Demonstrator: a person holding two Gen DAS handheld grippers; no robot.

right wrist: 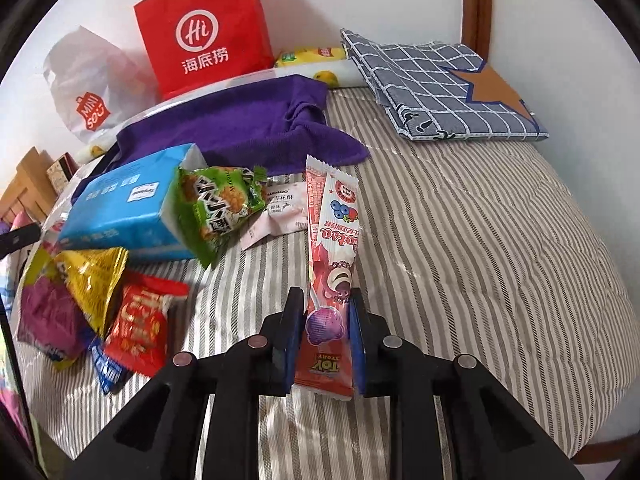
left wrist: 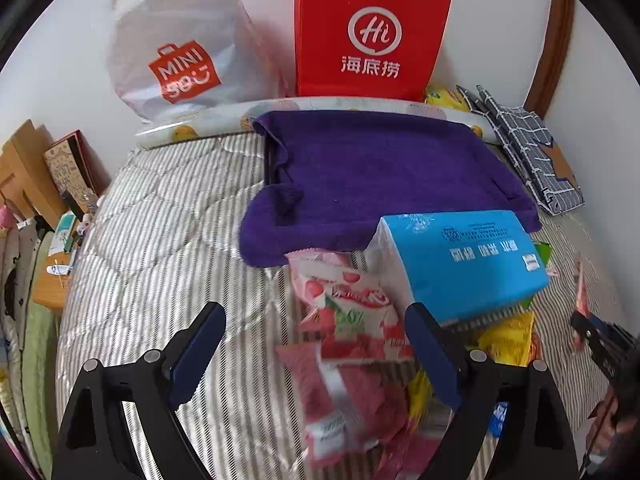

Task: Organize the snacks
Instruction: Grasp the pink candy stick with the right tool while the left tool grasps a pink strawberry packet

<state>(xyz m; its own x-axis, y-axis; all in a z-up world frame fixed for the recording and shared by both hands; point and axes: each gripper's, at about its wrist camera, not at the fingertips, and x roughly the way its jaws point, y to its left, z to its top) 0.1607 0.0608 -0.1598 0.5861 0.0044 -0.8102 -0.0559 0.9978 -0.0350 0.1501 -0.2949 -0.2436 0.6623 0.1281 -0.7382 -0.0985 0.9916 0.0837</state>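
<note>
My right gripper (right wrist: 324, 296) is shut on a long pink lollipop packet (right wrist: 332, 232), holding it upright above the striped bed. My left gripper (left wrist: 316, 312) is open over pink strawberry snack packets (left wrist: 348, 320), which lie between its fingers, blurred. A blue tissue pack (left wrist: 464, 264) lies just right of them; it also shows in the right wrist view (right wrist: 120, 208). A green cracker bag (right wrist: 220, 208), a yellow bag (right wrist: 92, 280), a red packet (right wrist: 140, 328) and a pale pink packet (right wrist: 284, 208) lie in a pile to the left of my right gripper.
A purple towel (left wrist: 380, 176) covers a tray-like frame at the back. A red paper bag (left wrist: 372, 28) and a white plastic bag (left wrist: 176, 44) stand against the wall. A checked folded cloth (right wrist: 440, 84) lies at the back right. The striped quilt (right wrist: 480, 240) stretches right.
</note>
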